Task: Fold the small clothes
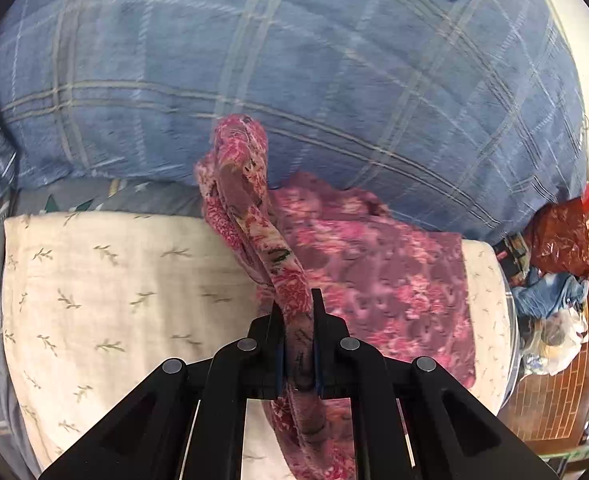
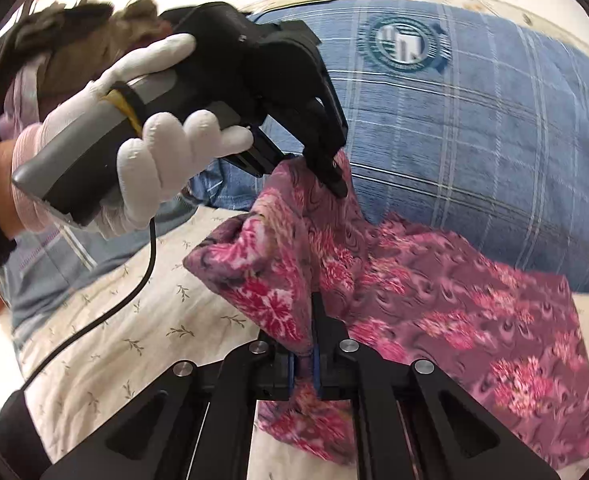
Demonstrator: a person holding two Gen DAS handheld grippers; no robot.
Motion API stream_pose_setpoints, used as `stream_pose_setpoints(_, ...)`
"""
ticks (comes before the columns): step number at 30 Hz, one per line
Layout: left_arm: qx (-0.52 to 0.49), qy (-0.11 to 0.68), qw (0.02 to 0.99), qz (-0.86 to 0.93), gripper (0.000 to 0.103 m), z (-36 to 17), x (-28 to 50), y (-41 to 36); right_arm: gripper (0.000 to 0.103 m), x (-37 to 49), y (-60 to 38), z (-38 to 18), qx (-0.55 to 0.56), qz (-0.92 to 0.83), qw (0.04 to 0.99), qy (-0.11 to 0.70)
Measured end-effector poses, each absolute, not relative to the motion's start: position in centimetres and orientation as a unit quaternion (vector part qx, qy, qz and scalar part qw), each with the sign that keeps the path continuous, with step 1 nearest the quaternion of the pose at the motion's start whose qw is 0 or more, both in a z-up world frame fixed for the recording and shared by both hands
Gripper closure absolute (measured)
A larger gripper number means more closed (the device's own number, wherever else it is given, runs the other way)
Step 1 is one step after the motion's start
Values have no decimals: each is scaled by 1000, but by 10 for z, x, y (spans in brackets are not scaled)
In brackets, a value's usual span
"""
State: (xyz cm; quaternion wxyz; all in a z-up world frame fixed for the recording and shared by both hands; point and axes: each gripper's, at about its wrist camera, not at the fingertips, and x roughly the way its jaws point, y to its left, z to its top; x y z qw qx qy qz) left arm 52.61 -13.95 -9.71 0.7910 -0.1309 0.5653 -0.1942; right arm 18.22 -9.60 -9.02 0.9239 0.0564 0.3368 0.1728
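Both grippers are clamped on the same pink floral garment point(image 2: 434, 304), which sits at the centre and lower right of each frame, partly lifted off the cream leaf-print sheet point(image 1: 106, 280). The left gripper point(image 1: 296, 320) pinches a bunched edge that rises in a narrow ridge toward the middle of its frame; the right gripper point(image 2: 308, 344) nips another edge low in its own view. Holding two edges at once likely serves to carry one side over the rest for a fold.

Only the right wrist view shows the gloved left hand point(image 2: 162, 148) at upper left, its tool tilted down into the cloth, with a cable trailing. Only the left wrist view shows the clutter at its right edge. A blue plaid pillow point(image 1: 294, 60) fills the top of both.
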Motion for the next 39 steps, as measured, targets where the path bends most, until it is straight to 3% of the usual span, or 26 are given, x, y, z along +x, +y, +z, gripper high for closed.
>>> stream_pose_setpoints(10,-107,558,792,-225,95,-72,513,-232,98,162,-200,-97,192,124,911,342)
stream_pose_setpoints(19,-78,570,774,-265,96,-97,514,-356,98,131,-296,-113,291,78,893,335)
stream_pose_setpoints(26,-37,595,754,-277,94,-147,528,-448,97,106,-359,-151,373,27,863,340)
stream_pose_setpoints(32,-66,600,742,-291,94,-153,537,-464,90,105,-384,-190,447,15,809,382)
stream_pose_setpoints(35,-89,572,761,-293,80,-128,541,-430,80,97,-394,-178,447,2,821,356)
stream_pose_setpoints(37,-84,544,790,-271,59,-116,539,-396,78,83,-408,-164,452,-40,834,313)
stream_pose_setpoints(39,-85,519,815,-241,53,-114,536,-355,77,81,-425,-147,455,-49,846,272)
